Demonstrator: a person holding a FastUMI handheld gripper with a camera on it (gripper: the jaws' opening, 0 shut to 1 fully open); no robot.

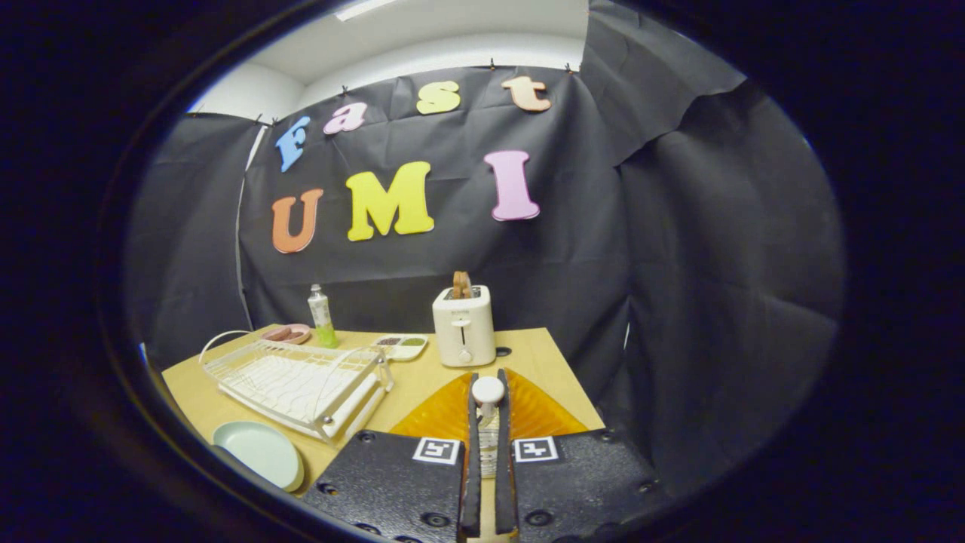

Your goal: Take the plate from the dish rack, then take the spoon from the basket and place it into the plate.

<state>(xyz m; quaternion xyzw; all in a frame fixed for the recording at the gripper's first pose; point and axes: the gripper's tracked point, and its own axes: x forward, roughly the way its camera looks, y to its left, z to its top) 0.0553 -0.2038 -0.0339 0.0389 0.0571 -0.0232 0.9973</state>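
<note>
Evenly lit from overhead; ceiling strip light (367, 7) glimpsed above the booth cloth. Tabletop (422, 385) bright and warm, shadows soft and short beside dish rack (298, 385) and toaster (464, 326). Mild sheen on pale plate (260, 452); no harsh glare. Strong fisheye bowing, straight edges curved, detail squeezed toward the rim. Centre reasonably sharp; fingers (472, 452) nearest the lens slightly soft, closed upon a white-headed spoon (488, 392). Dark cloth swallowing light, folds faint on the right.
</note>
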